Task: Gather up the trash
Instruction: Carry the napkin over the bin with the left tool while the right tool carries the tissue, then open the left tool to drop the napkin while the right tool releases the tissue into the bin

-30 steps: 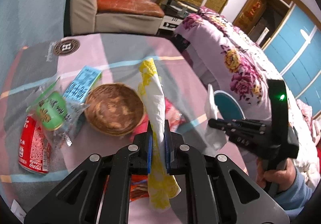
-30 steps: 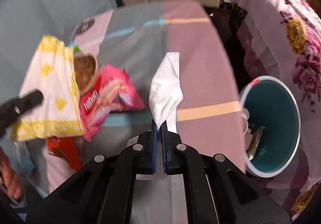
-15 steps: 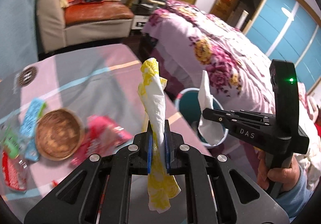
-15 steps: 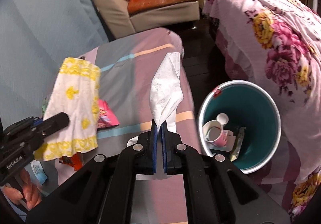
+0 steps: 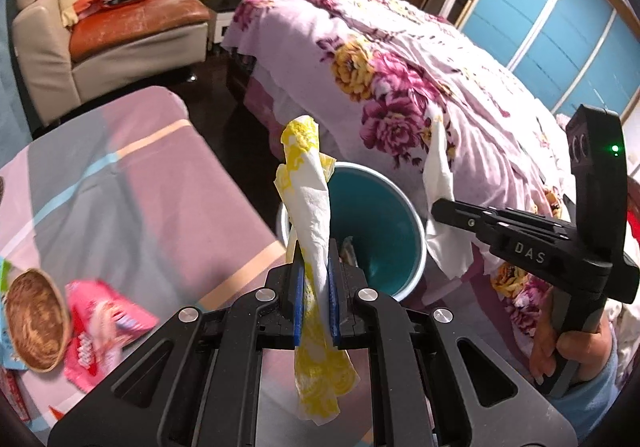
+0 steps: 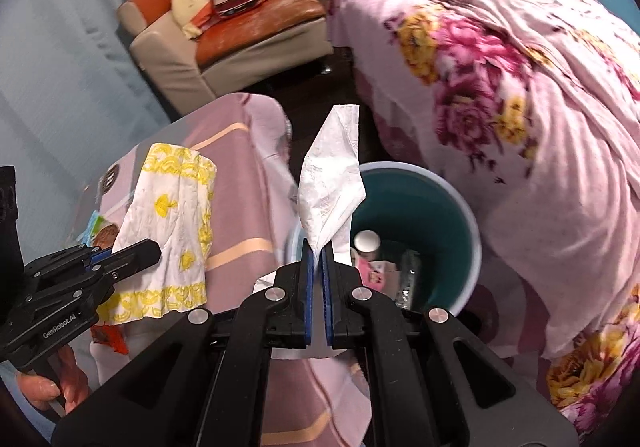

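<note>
You are carrying trash to the bin (image 6: 472, 223) beside the table's (image 5: 132, 207) edge: left gripper (image 5: 316, 311) clamps the yellow napkin (image 5: 308, 183), right gripper (image 6: 319, 279) the white tissue (image 6: 332, 179). Next, center each over the bin's mouth, then release.

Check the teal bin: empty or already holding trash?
Already holding trash. In the right wrist view, the teal bin has a small white cup, a pink-printed scrap and a clear wrapper at its bottom.

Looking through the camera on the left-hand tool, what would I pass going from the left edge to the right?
Wicker bowl → pink snack packet → yellow-patterned napkin pinched in the left gripper → teal bin → white tissue → right gripper → the hand holding it.
</note>
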A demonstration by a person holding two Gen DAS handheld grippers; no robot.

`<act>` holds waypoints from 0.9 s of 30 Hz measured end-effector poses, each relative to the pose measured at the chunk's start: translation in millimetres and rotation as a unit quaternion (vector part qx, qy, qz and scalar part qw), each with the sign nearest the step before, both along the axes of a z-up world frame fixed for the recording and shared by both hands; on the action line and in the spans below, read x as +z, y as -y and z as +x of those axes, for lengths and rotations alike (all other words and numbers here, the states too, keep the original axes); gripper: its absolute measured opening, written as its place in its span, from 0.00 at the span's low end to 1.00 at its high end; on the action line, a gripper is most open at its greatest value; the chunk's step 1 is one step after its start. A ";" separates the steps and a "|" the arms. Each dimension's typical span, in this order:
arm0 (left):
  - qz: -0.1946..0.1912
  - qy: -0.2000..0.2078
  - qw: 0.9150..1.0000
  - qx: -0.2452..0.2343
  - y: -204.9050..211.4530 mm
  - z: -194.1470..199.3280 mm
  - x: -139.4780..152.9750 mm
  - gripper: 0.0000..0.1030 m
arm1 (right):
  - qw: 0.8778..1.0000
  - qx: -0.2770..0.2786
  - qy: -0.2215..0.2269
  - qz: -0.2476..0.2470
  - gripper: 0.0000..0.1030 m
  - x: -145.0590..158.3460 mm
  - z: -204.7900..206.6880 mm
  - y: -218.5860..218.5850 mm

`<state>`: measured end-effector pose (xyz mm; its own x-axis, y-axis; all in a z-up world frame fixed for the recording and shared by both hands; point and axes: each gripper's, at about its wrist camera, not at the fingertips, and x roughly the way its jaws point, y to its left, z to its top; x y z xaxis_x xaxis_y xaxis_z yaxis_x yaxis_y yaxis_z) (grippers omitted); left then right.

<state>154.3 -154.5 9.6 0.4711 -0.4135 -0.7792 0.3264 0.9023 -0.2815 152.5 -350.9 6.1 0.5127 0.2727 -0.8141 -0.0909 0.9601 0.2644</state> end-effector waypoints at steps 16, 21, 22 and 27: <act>0.009 -0.034 0.998 -0.042 55.4 34.4 -30.3 0.10 | 0.999 -0.031 -0.026 0.001 0.04 -23.2 15.1 44.3; 0.012 -0.048 0.998 -0.045 62.4 43.6 -43.4 0.16 | 0.999 -0.038 -0.034 -0.001 0.04 -29.1 19.0 50.3; 0.015 -0.050 0.998 -0.045 63.9 45.7 -46.5 0.19 | 0.999 -0.039 -0.036 -0.001 0.04 -30.4 20.1 51.3; 0.025 -0.041 0.998 -0.031 61.6 48.3 -53.9 0.72 | 0.998 -0.043 -0.043 -0.003 0.05 -36.2 24.4 53.3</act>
<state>202.7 -216.2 -44.3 0.3799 -0.3994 -0.8344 0.3589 0.8950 -0.2650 176.8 -404.2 -30.1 0.4626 0.2266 -0.8571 0.0137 0.9648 0.2625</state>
